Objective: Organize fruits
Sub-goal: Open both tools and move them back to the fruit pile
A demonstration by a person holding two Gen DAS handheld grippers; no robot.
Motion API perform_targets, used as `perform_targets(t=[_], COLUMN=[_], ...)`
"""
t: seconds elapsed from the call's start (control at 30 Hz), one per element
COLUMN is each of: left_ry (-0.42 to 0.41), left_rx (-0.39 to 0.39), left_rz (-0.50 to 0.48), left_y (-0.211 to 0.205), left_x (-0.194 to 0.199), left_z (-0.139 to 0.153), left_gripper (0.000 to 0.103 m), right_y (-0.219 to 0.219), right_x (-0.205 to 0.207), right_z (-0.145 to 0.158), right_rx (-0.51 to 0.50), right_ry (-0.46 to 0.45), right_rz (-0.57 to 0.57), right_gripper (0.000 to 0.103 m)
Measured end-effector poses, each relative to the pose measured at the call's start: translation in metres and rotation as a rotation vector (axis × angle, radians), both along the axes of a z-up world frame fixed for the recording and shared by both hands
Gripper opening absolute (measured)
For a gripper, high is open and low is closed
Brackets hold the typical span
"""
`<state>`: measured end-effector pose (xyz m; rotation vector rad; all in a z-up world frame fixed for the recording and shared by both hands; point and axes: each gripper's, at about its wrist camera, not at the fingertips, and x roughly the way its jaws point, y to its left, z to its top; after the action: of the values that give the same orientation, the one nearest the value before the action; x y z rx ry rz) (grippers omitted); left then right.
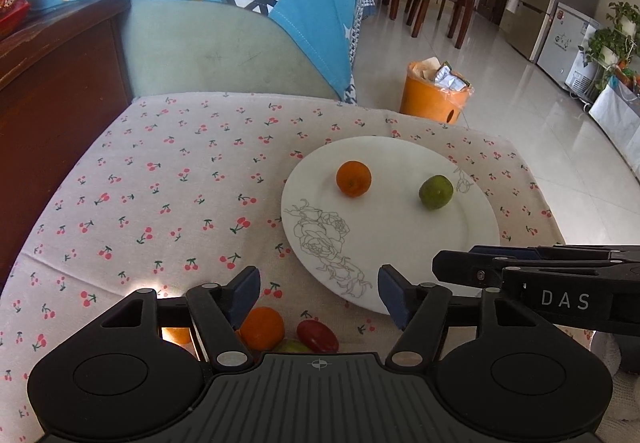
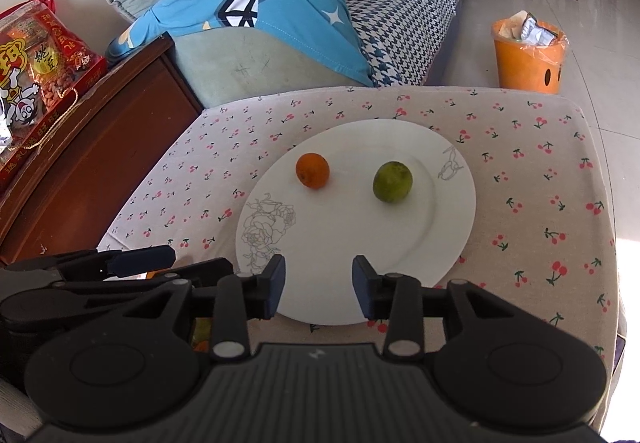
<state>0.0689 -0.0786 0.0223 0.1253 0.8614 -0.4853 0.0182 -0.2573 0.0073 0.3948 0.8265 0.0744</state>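
At the far left a dark wooden cabinet [image 2: 100, 147] is seen, and beside it a table covered with a matte cloth [image 1: 160, 179] printed with small cherries. Over the near part of this cloth the left gripper [image 1: 319, 293] is held level, its jaws wide apart, with nothing between the blue pads. Under it, three loose fruits are counted on the cloth: a round orange fruit [image 1: 262, 328], a smooth red oval fruit [image 1: 318, 336] and a greenish one, mostly hidden. Further right lies one glossy white plate [image 2: 400, 243], round, with rose outlines drawn on its rim. Two fruits are placed on it, well apart: a small orange [image 2: 312, 170] and a green lime [image 2: 392, 182]. The right gripper [image 2: 319, 285] is held over the plate's near edge, jaws open and empty.
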Motion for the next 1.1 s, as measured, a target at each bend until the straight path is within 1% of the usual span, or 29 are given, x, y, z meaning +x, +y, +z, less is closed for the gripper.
perform_targets(t=[0.13, 0.4, 0.6, 0.87, 1.1], left_ry=[0.001, 0.005, 0.0, 0.001, 0.006], left_rx=[0.027, 0.052, 0.052, 0.046, 0.045], left_rz=[-0.001, 0.01, 0.021, 0.065, 0.077], left_y=[0.005, 0.021, 0.035, 0.063, 0.081], left_x=[-0.005, -0.01, -0.014, -0.016, -0.026], left_z=[0.0, -0.001, 0.002, 0.005, 0.002], left_gripper=[0.066, 0.068, 0.068, 0.068, 0.068], right_y=[0.006, 0.018, 0.027, 0.041, 0.054], right_x=[-0.001, -0.005, -0.009, -0.015, -0.022], right_z=[-0.001, -0.003, -0.002, -0.003, -0.004], right_rx=[-0.015, -0.024, -0.024, -0.028, -0.029], right_ry=[0.001, 0.003, -0.007, -0.013, -0.016], right_rz=[0.02, 0.065, 0.105, 0.17, 0.241], right_gripper=[0.039, 0.039, 0.039, 0.039, 0.039])
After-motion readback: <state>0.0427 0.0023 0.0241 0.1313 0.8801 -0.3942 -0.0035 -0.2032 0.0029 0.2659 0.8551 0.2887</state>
